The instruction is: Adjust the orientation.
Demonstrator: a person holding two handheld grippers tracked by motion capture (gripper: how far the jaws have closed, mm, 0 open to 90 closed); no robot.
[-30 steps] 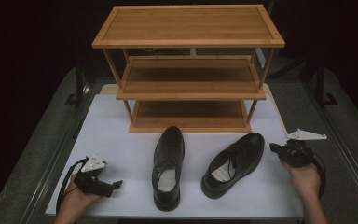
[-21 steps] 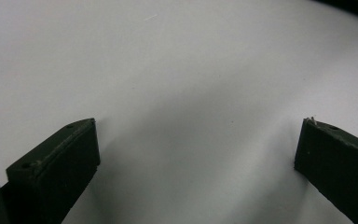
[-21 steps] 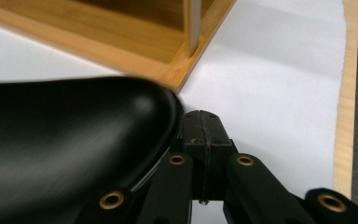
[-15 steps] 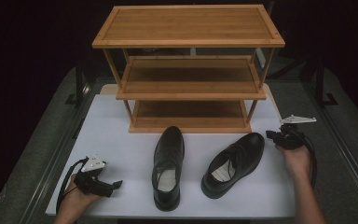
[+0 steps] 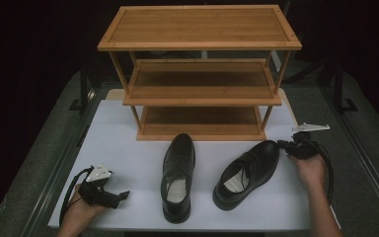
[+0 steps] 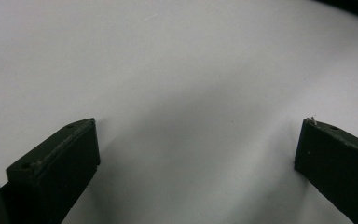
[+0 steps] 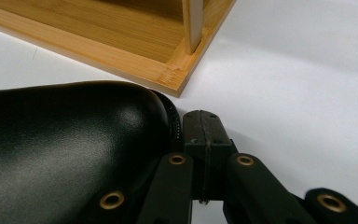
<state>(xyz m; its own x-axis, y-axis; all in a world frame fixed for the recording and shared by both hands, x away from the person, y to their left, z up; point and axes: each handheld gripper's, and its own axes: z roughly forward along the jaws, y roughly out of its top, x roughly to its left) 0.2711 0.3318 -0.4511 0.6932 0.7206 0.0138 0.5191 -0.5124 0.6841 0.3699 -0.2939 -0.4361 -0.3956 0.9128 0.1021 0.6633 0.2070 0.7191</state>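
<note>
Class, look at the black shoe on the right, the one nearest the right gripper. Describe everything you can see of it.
The right shoe is a black lace-up dress shoe of smooth, glossy leather-like material. It stands upright on its sole on the white table, angled, toe towards the wooden shoe rack, heel towards the person. A pale insole shows inside the opening. In the right gripper view, the shut right gripper sits against its toe; whether they touch is unclear.

White bench (image 5: 128, 133) carries a 3-tier wooden rack (image 5: 200, 74) at the back, shelves bare. In front, 2 black shoes on the bench: left shoe (image 5: 178, 175) straight, right shoe (image 5: 246, 173) angled w/ toe twd rack's right corner.
</note>
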